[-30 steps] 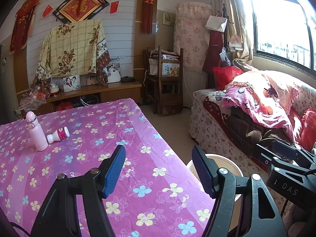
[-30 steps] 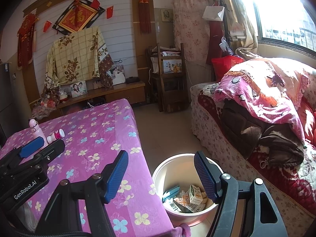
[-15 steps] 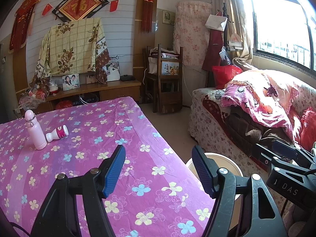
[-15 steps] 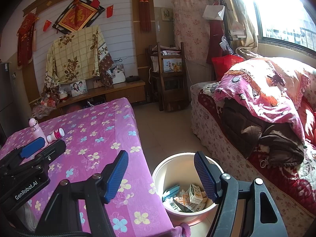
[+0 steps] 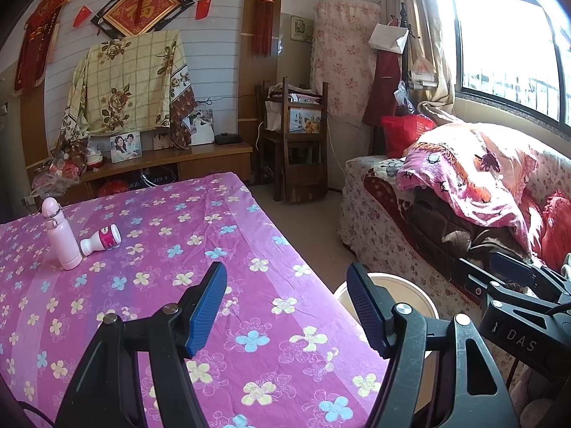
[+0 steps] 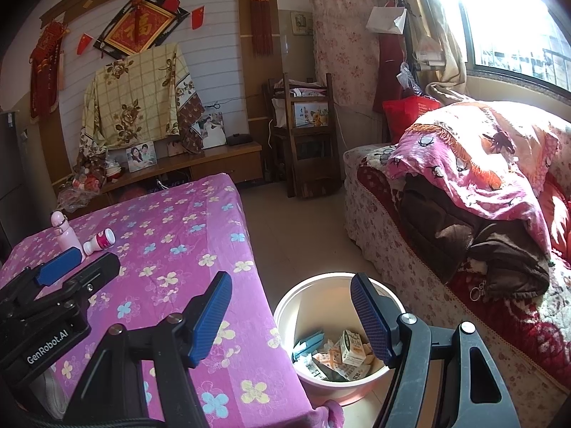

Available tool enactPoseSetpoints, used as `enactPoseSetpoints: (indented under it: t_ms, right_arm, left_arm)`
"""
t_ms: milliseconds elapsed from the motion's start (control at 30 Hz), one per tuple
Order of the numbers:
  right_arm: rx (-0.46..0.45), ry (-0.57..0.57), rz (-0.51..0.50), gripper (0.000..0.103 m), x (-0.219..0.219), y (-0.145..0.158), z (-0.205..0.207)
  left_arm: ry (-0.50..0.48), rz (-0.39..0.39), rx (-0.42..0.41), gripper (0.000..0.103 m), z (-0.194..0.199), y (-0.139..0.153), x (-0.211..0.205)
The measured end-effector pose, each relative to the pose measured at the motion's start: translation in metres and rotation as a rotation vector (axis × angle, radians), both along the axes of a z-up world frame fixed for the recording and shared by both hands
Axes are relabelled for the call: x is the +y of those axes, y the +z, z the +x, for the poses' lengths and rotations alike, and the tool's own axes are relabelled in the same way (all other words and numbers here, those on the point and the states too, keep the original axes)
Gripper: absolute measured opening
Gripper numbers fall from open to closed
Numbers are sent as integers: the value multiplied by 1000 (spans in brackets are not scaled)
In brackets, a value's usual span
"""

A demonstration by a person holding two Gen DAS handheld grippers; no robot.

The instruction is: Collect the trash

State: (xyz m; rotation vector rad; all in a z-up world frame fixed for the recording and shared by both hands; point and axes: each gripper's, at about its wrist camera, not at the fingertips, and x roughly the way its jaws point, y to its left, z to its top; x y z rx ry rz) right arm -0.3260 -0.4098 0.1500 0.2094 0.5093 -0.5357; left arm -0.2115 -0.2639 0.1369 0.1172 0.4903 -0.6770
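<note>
A small white bottle with a pink label (image 5: 101,241) lies on its side on the purple flowered tablecloth (image 5: 171,249), far left, beside an upright pink flask (image 5: 60,235). Both show in the right wrist view, the bottle (image 6: 100,242) and the flask (image 6: 65,234). A white bin (image 6: 307,296) stands on the floor by the table's right edge, with cartons and wrappers (image 6: 342,351) inside. My left gripper (image 5: 287,306) is open and empty above the table's near right part. My right gripper (image 6: 291,317) is open and empty above the bin.
A sofa (image 6: 446,214) piled with blankets and a dark coat runs along the right, under the window. A wooden shelf unit (image 5: 296,149) and a low cabinet (image 5: 171,164) stand at the far wall. Bare floor (image 6: 303,221) lies between table and sofa.
Both views have shifted slightly; the left gripper has drifted a little over the table. Both grippers stay open and empty.
</note>
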Motion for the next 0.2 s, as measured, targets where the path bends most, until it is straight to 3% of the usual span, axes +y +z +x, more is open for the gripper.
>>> enactPoseSetpoints:
  t_ms: [200]
  right_arm:
    - [3, 1, -1, 73, 0, 0, 0]
  left_arm:
    - [-2, 3, 1, 70, 3, -3, 2]
